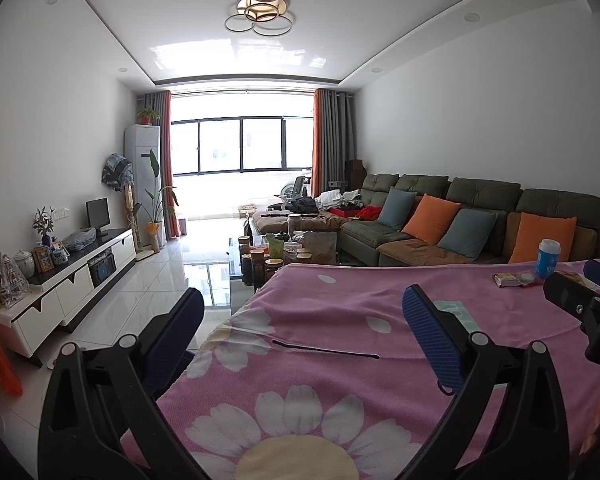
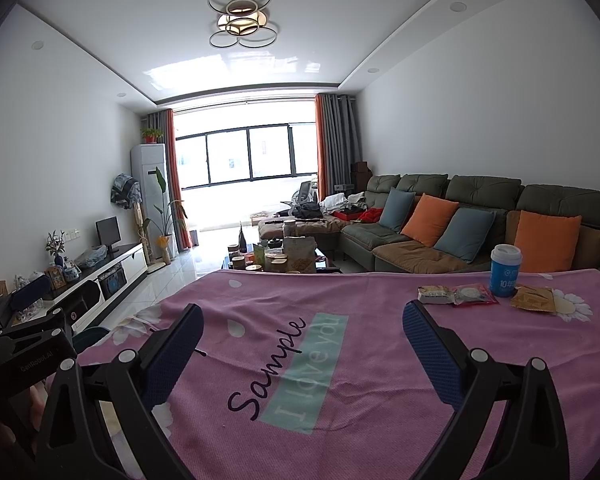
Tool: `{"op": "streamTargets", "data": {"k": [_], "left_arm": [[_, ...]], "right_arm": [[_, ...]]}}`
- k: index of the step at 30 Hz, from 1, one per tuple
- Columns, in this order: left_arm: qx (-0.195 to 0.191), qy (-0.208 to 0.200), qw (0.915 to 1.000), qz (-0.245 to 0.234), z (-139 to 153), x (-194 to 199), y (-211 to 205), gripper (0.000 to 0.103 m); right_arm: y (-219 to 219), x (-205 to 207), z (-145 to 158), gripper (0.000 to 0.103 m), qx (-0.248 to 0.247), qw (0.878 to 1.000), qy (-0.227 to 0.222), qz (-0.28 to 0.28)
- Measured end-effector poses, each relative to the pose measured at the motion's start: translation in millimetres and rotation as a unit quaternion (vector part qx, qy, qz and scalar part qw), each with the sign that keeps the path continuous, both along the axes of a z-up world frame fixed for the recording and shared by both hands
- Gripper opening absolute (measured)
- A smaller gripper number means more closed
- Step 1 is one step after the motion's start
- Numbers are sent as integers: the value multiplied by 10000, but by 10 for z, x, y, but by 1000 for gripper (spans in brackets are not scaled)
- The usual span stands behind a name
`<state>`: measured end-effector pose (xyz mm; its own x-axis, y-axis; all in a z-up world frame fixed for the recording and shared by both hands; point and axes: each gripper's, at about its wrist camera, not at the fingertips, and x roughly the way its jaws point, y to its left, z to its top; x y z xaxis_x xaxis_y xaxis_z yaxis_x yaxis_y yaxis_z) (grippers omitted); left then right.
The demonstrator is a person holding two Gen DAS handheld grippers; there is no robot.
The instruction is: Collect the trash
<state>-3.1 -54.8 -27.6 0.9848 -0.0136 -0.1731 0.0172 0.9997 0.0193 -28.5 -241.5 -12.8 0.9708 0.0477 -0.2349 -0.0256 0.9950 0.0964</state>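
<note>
Pink cloth (image 2: 340, 420) carries three wrappers (image 2: 474, 295) and a cup (image 2: 505, 270), all uncollected; my left gripper (image 1: 302, 318) and right gripper (image 2: 302, 330) gape, holding nothing.

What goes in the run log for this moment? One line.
phase: start | left gripper: open, empty | right gripper: open, empty | trash: three wrappers by blue cup, far right of pink cloth, untouched
</note>
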Motion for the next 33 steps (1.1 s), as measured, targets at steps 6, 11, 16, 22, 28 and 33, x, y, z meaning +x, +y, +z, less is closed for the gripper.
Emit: {"op": "streamTargets", "data": {"k": [6, 11, 16, 22, 28, 33], "left_arm": [[1, 4, 10000, -10, -12, 3, 13, 98], [-9, 14, 10000, -10, -18, -1, 27, 98], [-12, 32, 10000, -41, -33, 3, 34, 98], [-18, 66, 10000, -64, -54, -2, 63, 98], [82, 103, 9997, -226, -69, -2, 26, 98], [130, 918, 9948, -430, -127, 324, -9, 98]], "right_arm": [[-2, -1, 2, 96, -7, 10000, -14, -11], [-3, 4, 5, 96, -5, 10000, -11, -19], [-4, 3, 3, 96, -1, 10000, -13, -13], [-12, 8, -3, 96, 2, 10000, -3, -21], [-29, 14, -6, 96, -23, 10000, 27, -53], [-204, 98, -38, 96, -57, 9992, 352, -202]]}}
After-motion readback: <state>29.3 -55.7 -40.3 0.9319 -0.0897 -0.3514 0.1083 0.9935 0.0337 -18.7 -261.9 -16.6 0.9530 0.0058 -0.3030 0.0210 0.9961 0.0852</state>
